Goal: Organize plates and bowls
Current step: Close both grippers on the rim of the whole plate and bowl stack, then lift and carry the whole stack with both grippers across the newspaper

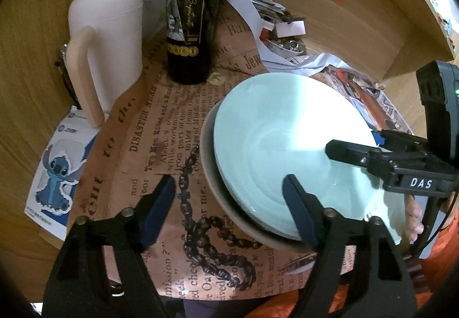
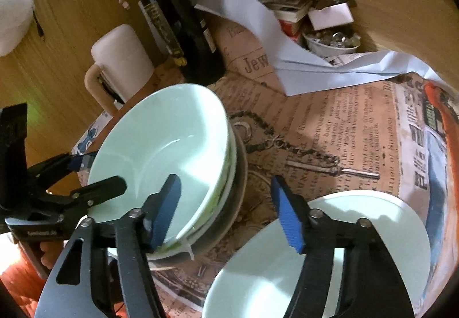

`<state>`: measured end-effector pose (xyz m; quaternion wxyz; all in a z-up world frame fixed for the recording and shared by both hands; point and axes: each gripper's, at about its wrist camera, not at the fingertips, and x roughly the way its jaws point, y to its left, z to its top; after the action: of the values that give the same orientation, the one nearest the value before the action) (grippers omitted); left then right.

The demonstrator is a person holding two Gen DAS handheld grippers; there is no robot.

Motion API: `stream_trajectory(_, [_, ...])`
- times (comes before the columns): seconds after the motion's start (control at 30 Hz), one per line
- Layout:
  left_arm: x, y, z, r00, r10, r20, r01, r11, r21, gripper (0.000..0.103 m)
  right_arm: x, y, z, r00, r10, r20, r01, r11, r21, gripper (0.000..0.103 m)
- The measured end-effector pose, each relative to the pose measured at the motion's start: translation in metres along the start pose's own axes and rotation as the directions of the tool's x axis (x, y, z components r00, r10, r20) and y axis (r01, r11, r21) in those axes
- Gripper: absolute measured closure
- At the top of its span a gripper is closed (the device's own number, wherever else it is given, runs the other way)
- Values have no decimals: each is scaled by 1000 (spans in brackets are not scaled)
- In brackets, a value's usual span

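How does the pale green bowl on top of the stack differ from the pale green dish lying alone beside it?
The stacked bowl rests on top of other dishes, while the lone dish lies directly on the newspaper-print mat. The stacked bowl is deep with steep walls, while the lone dish looks shallower and flatter. Both are plain pale green, upright and empty.

Left wrist view: close above the desk, facing the wine bottle [image 1: 191, 14].
Right wrist view: equally close, facing it too.
Shared: green bowl [image 1: 289, 146] [image 2: 163, 151].
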<state>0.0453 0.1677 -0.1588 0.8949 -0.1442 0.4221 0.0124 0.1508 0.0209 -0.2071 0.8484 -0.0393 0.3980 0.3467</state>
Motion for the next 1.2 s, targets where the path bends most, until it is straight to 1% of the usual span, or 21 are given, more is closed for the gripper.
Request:
stream_trajectory(0.03, [2, 1, 1, 1000, -9, -6, 9, 1000, -3, 35, 2, 1, 0, 1000, 6, -6, -6, 1000, 0, 49])
stream_trajectory(0.07, [3, 1, 2, 1000, -15, -8, 15, 1000, -6, 37, 5, 1, -1, 1000, 24, -20, -24, 1000, 6, 54])
stream_trajectory(0.1, [4, 1, 2, 1000, -21, -11, 21, 1000, -9, 42, 7, 1, -1, 999, 41, -32, -41, 999, 12, 59])
stream_trajectory(0.13, [6, 1, 2, 999, -30, -18, 30, 999, -12, 48, 10, 1, -1, 998, 55, -43, -54, 998, 15, 60])
stream_trajectory(0.17, [7, 1, 2, 999, -37, -20, 37, 999, -14, 50, 12, 1, -2, 997, 57, -49, -56, 998, 16, 61])
stream_trajectory(0.23, [10, 2, 2, 997, -67, -35, 66, 998, -23, 59, 17, 4, -4, 997, 43, -59, -43, 999, 4, 62])
stream_trajectory(0.37, [11, -1, 2, 998, -55, -38, 55, 998, -13, 60, 16, 6, -3, 999, 27, -47, -28, 1000, -4, 65])
stream_trajectory(0.5, [11, -7, 0, 999, -10, -38, 11, 1000, 17, 61, 16, 5, -4, 999, 20, -37, -20, 1000, 9, 68])
stream_trajectory(0.67, [11, -16, -2, 998, 54, -24, -53, 997, 56, 61, 15, 5, -4, 1000, 13, -24, -13, 1000, 9, 69])
stream_trajectory(0.87, [11, -20, -3, 996, 89, -15, -88, 993, 76, 61, 11, 5, -6, 1000, 7, -9, -7, 1000, 3, 69])
stream_trajectory(1.0, [9, -21, -3, 995, 97, -10, -95, 992, 79, 61, 7, 5, -6, 1000, 7, 4, -7, 1000, 8, 69])
stream_trajectory(1.2, [-1, -24, 0, 995, 94, 23, -96, 992, 80, 61, -8, 8, -3, 999, 5, 47, -6, 1000, 13, 70])
